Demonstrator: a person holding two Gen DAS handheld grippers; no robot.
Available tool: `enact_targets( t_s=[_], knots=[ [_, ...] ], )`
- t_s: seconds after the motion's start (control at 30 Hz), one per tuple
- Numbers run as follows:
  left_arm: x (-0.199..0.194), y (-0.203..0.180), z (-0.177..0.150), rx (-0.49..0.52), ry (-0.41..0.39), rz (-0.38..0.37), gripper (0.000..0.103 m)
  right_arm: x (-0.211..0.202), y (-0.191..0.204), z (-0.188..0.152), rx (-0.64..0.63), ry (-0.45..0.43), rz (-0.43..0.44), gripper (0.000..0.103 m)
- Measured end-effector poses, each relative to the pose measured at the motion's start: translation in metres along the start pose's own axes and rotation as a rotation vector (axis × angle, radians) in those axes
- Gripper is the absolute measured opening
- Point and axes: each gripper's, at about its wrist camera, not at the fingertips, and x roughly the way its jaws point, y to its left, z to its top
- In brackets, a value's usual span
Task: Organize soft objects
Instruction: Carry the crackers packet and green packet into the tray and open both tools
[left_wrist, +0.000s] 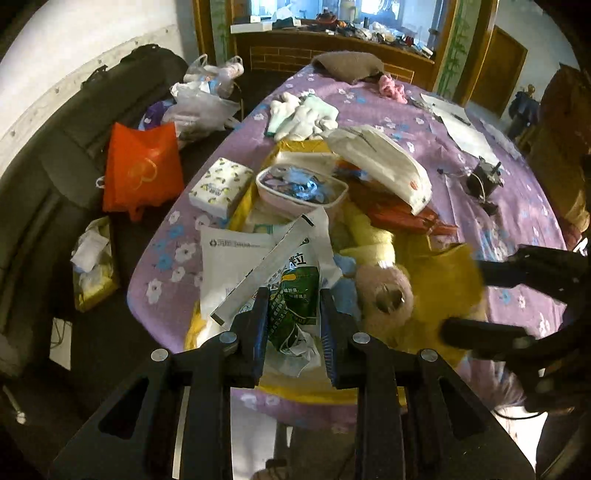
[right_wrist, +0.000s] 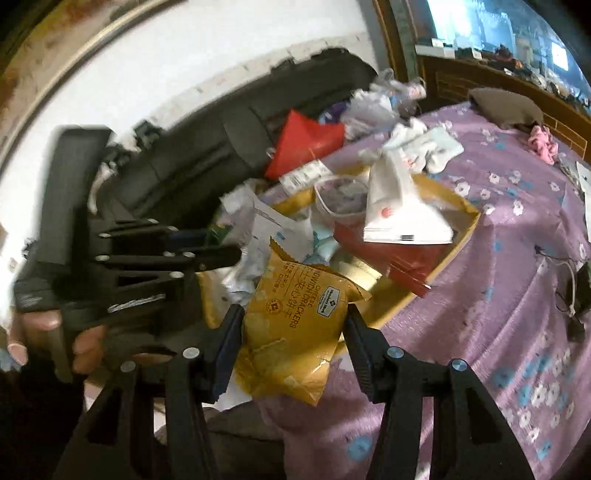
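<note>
The left gripper has its jaws closed down narrow on a green-and-white packet, which hangs crumpled between the pads above the near edge of the heap. The right gripper stands about half open, but it is not empty: a gold cracker packet fills the gap, its two sides pressed by the pads, its long axis running from the claw away toward the far side, torn top pointing at the gold tray.

Both packets are lifted over the purple flowered tablecloth. The tray, crowded with a white bag, a red packet and a clear pouch, lies straight ahead of both claws, farther across the table. In the left wrist view a plush toy rests just right of the left claw.

The coming move likely turns on this: the tray is beyond the gold packet's far end, so the right hand, nearer the tray's open near corner, could simply carry forward and lower.
</note>
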Motion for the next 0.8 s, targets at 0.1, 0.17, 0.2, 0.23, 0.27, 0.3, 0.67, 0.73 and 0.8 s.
enact_targets(
  t_s=[0.1, 0.17, 0.2, 0.23, 0.27, 0.3, 0.67, 0.73, 0.8],
  knots=[
    [0.012, 0.000, 0.004, 0.010, -0.011, 0.004, 0.026, 0.017, -0.004, 0.010, 0.036, 0.004, -0.058, 0.056],
    [0.018, 0.001, 0.005, 0.005, -0.015, 0.014, 0.029, 0.024, -0.010, 0.015, 0.083, -0.005, -0.079, 0.056],
    [0.020, 0.001, 0.004, 0.003, -0.011, 0.017, 0.030, 0.027, -0.014, 0.017, 0.103, -0.005, -0.077, 0.057],
    [0.022, 0.002, 0.002, 0.002, -0.007, 0.013, 0.030, 0.027, -0.016, 0.017, 0.114, -0.003, -0.075, 0.057],
    [0.023, 0.003, 0.001, -0.002, -0.005, 0.014, 0.030, 0.028, -0.015, 0.017, 0.119, -0.004, -0.079, 0.057],
    [0.023, 0.003, -0.001, -0.002, -0.005, 0.022, 0.030, 0.027, -0.010, 0.016, 0.114, -0.012, -0.091, 0.059],
    [-0.005, -0.001, -0.022, -0.062, -0.118, 0.088, 0.031, 0.000, 0.013, -0.016, 0.149, -0.101, -0.164, 0.066],
    [-0.012, -0.008, -0.028, -0.051, -0.138, 0.125, 0.031, -0.004, 0.016, -0.027, 0.172, -0.102, -0.166, 0.066],
    [-0.017, -0.014, -0.034, -0.041, -0.150, 0.152, 0.031, -0.006, 0.020, -0.034, 0.184, -0.100, -0.175, 0.066]
  ],
)
